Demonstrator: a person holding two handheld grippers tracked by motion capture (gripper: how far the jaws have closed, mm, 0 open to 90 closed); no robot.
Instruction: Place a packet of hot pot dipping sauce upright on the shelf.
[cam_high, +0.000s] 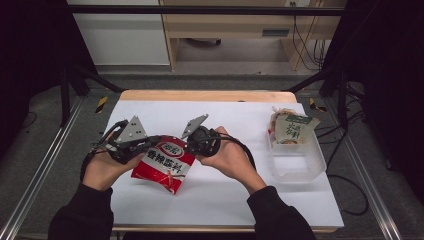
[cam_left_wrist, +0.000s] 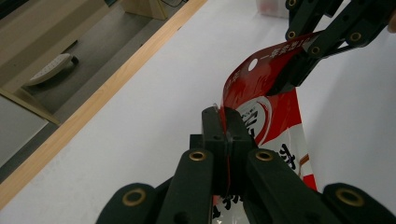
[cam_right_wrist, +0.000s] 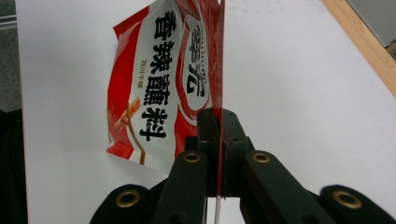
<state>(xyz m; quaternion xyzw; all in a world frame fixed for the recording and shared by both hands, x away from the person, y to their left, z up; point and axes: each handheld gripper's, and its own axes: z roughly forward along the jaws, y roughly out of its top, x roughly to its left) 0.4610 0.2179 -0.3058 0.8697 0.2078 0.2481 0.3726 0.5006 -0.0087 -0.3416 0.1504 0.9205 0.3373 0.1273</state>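
A red and white seasoning packet (cam_high: 165, 162) with black printed characters hangs a little above the white table (cam_high: 235, 190). Both grippers hold it by its top edge. My left gripper (cam_high: 151, 142) is shut on the left part of that edge, and in the left gripper view its jaws (cam_left_wrist: 226, 122) pinch the red film (cam_left_wrist: 275, 121). My right gripper (cam_high: 186, 142) is shut on the right part, its jaws (cam_right_wrist: 219, 122) clamped on the thin edge of the packet (cam_right_wrist: 159, 84). The right gripper (cam_left_wrist: 293, 74) also appears far off in the left gripper view, near the packet's hang hole.
A clear plastic bin (cam_high: 298, 162) stands at the right of the table, with a green and white packet (cam_high: 292, 129) leaning in its far end. The table's wooden far edge (cam_high: 207, 96) borders a drop to the floor. Metal frame rails run along both sides.
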